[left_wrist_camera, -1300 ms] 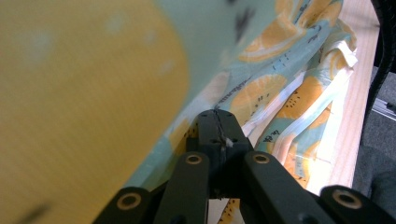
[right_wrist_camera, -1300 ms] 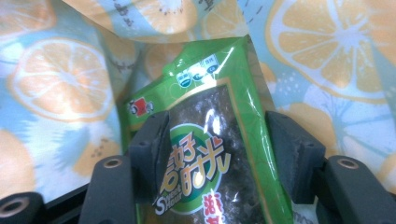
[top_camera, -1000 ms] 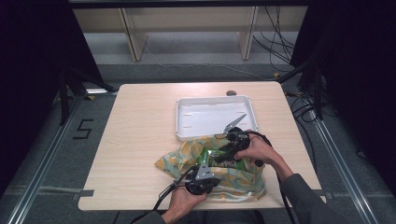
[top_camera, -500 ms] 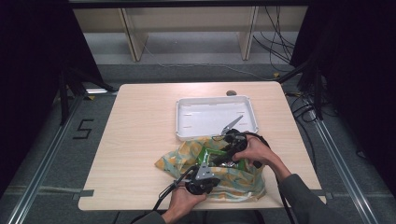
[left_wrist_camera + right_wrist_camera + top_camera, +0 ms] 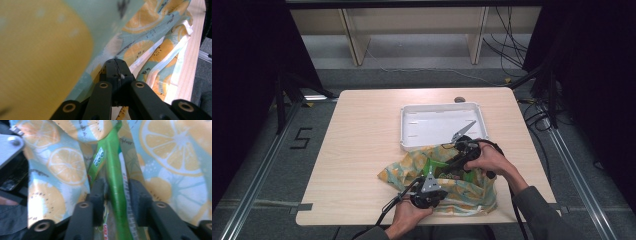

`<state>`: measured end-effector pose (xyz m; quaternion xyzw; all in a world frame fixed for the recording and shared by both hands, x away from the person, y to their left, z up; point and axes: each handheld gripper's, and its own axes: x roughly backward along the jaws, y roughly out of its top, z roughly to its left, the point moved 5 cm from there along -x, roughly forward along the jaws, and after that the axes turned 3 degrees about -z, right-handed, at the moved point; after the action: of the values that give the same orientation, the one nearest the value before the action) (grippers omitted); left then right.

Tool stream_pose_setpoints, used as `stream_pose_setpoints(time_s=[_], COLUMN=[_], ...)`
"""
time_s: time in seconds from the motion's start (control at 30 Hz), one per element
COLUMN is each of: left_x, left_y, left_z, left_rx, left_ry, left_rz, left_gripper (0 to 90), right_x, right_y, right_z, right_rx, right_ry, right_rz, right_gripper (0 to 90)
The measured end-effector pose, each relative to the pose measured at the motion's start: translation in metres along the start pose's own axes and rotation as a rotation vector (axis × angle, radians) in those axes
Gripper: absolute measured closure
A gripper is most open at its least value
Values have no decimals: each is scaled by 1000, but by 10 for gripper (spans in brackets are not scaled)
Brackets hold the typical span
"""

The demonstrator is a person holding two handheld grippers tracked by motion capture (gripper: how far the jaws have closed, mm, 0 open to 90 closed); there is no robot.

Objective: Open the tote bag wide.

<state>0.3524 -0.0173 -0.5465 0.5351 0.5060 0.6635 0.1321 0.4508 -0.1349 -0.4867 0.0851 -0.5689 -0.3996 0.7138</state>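
- The right claw (image 5: 451, 162) is sinking a little deeper into the mouth of the citrus-print bag (image 5: 462, 192), drawing slightly nearer the person than a second ago.
- The green packet (image 5: 115, 182) pinched between its jaws is shifting with it, its upper edge sitting lower inside the bag.
- The person's right hand (image 5: 488, 159) is edging a touch closer to the table's near side.
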Motion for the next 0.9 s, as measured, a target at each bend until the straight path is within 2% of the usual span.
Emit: stream_pose_setpoints(time_s=[0.03, 0.1, 0.13, 0.2, 0.27, 0.3, 0.33, 0.37, 0.4, 0.43, 0.47, 0.5, 0.53, 0.57, 0.63, 0.67, 0.7, 0.73, 0.77, 0.8, 0.83, 0.87, 0.9], left_x=[0, 1, -1, 1, 2, 3, 5, 5, 7, 9, 10, 12, 14, 17, 21, 26, 28, 30, 33, 35, 39, 43, 45], left_y=[0, 0, 1, 2, 2, 2, 2, 2, 2, 2, 2, 2, 3, 3, 4, 5, 6, 6, 7, 7, 8, 8, 9], left_z=[-1, 1, -2, -3, -4, -4, -5, -7, -8, -8, -10, -11, -11, -12, -14, -13, -13, -15, -13, -14, -13, -14, -14], left_rx=[24, -12, 21, 32, 28, 21, 17, 37, 32, 23, 33, 40, 38, 43, 55, 41, 39, 66, 49, 73, 60, 79, 71], left_ry=[2, 9, 1, 2, -4, -13, -15, -23, -20, -33, -33, -36, -39, -47, -67, -65, -59, -66, -71, -75, -77, -77, -73], left_rz=[0, 6, -19, -15, -17, -5, -4, -12, -5, 0, -8, -6, -7, -5, 1, 7, -4, -1, -4, -6, -3, -8, -15], left_gripper=[897, 897, 897, 897, 896, 895, 890, 884, 877, 869, 864, 858, 850, 841, 809, 797, 781, 764, 748, 729, 711, 689, 679], right_x=[1, 4, 4, 5, 8, 9, 9, 10, 10, 12, 14, 13, 15, 16, 19, 21, 23, 24, 26, 27, 27, 29, 30], right_y=[0, 0, 0, 1, 0, 2, 2, 3, 4, 4, 5, 6, 6, 7, 8, 9, 10, 10, 11, 11, 12, 13, 13], right_z=[1, 2, 2, 5, 8, 8, 10, 10, 11, 12, 13, 13, 15, 15, 17, 17, 17, 18, 19, 18, 18, 18, 18], right_rx=[-3, -15, -13, 18, -11, 21, 19, 29, 48, 41, 45, 73, 46, 62, 57, 62, 70, 67, 59, 56, 65, 69, 63], right_ry=[29, 10, 8, 46, 11, 12, 19, 17, 29, 19, 4, 11, 16, -2, 4, -15, -14, -24, -23, -35, -22, -22, -45], right_rz=[3, -2, -4, -3, 10, -6, -9, -15, -18, -15, -14, -26, -17, -27, -31, -31, -37, -43, -46, -50, -58, -59, -69], right_gripper=[717, 742, 748, 754, 756, 756, 756, 756, 757, 757, 758, 758, 759, 759, 760, 760, 760, 760, 760, 760, 760, 760, 760])
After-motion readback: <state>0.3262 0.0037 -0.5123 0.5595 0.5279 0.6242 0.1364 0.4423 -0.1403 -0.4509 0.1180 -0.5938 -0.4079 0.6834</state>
